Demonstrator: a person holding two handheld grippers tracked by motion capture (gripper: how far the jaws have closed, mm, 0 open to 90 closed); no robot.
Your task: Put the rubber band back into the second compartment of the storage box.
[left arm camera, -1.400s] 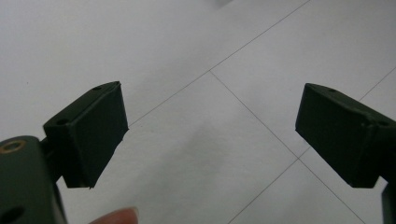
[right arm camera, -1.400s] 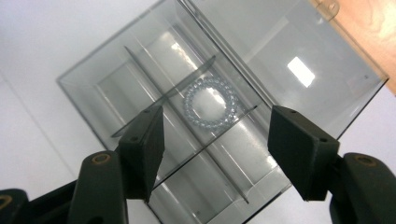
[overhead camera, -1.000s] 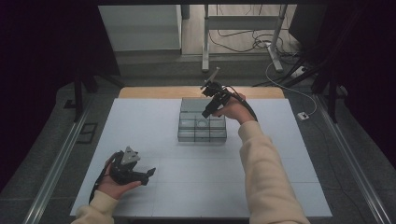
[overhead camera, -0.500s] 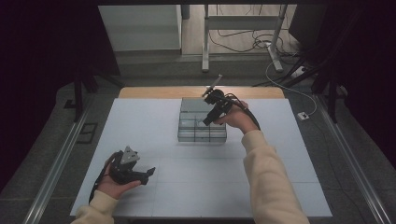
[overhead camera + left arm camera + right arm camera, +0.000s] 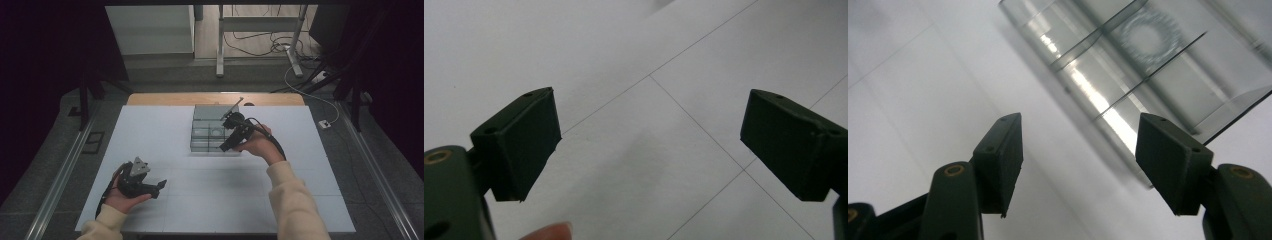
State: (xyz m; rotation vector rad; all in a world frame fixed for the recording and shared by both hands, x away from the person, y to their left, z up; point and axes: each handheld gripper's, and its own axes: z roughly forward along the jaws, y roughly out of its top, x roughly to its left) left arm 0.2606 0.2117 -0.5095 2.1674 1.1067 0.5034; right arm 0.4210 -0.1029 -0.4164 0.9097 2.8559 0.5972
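Clear divided box [image 5: 209, 131] on white table [image 5: 300, 200], unlabelled, right gripper [image 5: 225, 147] open beside it

My hand-held gripper [image 5: 1078, 165] has its two black jaws spread apart with nothing between them. Just beyond the jaws, a clear divided box [image 5: 1143, 65] sits on the white bench [image 5: 923, 100], and one compartment holds a pale ring-shaped mark [image 5: 1147, 36].
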